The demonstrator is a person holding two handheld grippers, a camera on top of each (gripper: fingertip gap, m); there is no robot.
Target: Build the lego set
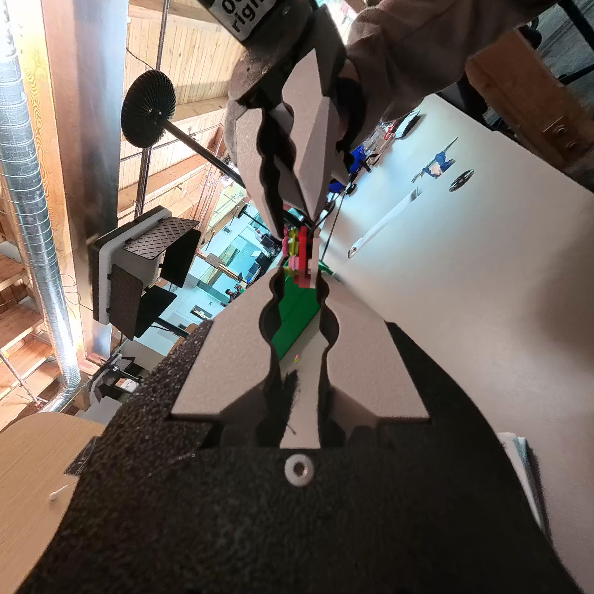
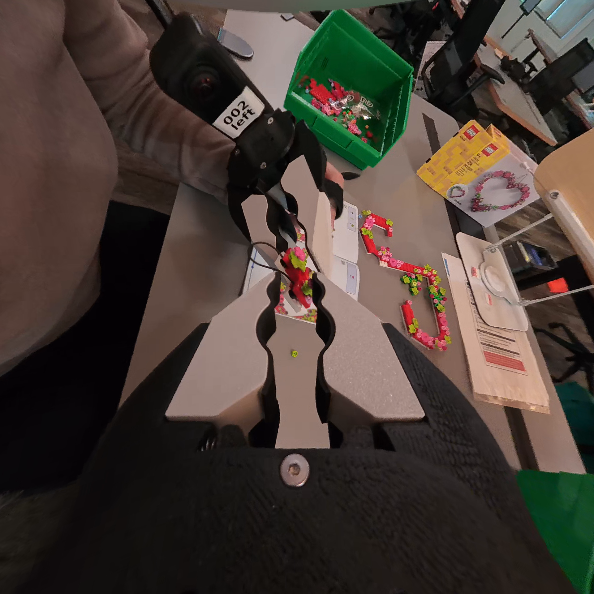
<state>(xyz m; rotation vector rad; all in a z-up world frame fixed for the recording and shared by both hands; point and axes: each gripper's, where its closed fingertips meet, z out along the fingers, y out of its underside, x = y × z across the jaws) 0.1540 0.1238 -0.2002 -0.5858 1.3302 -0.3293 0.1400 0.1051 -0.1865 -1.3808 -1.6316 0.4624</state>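
A small lego assembly (image 2: 299,279) of red bricks with pink and lime flower pieces hangs in the air above the grey table (image 2: 199,257). My right gripper (image 2: 296,279) is closed on its lower part. My left gripper (image 2: 297,247) comes in from above and is closed on its upper part. In the left wrist view the assembly (image 1: 300,254) sits between my left gripper (image 1: 300,274) and the right gripper (image 1: 297,229), tip to tip. Two larger red frame sections with flowers (image 2: 376,238) (image 2: 424,308) lie on the table to the right.
A green bin (image 2: 353,64) with loose pieces stands at the back, also seen behind the grippers (image 1: 295,315). A yellow lego box (image 2: 466,154), an open instruction booklet (image 2: 347,244), paper sheets (image 2: 495,353) and a white stand base (image 2: 495,283) lie around. A loose lime stud (image 2: 294,353) sits below.
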